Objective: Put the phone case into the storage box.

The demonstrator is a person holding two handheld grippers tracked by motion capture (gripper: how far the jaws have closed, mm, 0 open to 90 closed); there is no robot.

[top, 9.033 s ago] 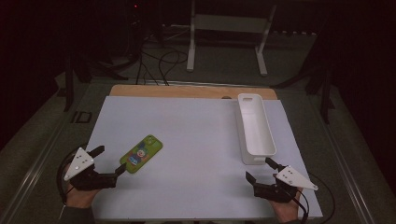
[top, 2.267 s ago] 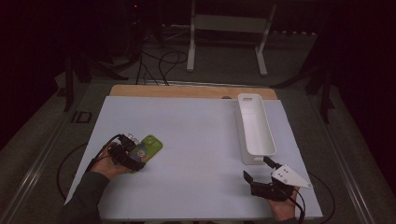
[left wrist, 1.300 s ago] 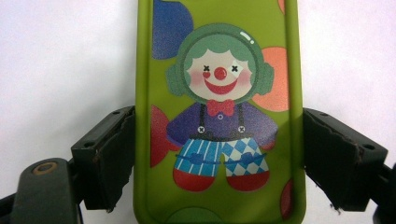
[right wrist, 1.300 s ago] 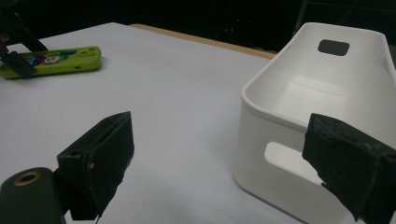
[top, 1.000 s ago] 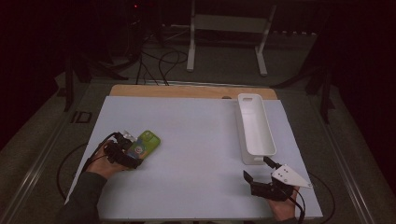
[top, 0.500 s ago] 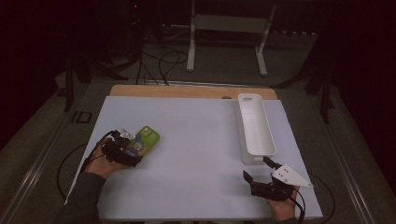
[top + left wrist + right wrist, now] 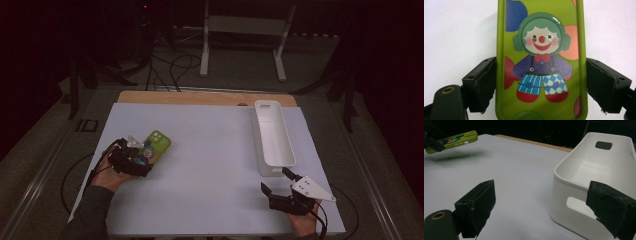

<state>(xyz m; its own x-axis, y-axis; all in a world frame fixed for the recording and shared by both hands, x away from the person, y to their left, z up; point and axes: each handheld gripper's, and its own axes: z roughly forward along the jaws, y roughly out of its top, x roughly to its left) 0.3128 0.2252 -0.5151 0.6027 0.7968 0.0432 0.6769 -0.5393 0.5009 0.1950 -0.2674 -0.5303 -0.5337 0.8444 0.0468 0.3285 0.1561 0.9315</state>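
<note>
Since the earliest frame, the left gripper [image 7: 142, 161] has been brought in from the near left corner to the green phone case [image 7: 153, 146], and the case now appears lifted clear of the white tabletop [image 7: 210, 150], with a shadow seen under it in the right gripper view [image 7: 452, 138]. In the left gripper view the case [image 7: 541, 62] is seen between the two black jaws, taken across its width near the lower end; the left pad sits against its edge, while a thin gap seems to remain at the right pad, so the hold is judged firm but not certain. The jaws stand wide because the case itself is wide. The right gripper [image 7: 280, 192] is held at the near right with its jaws wide apart and nothing between them, just in front of the white tray [image 7: 272, 137], which stands along the right side of the tabletop. The case is judged to be light, thin and somewhat flexible, with a smooth rubbery skin that should give the pads good purchase. It is best taken across the two long edges, as it is now, since pressure on the flat face could bow it. A tilt could let the far end droop.
</note>
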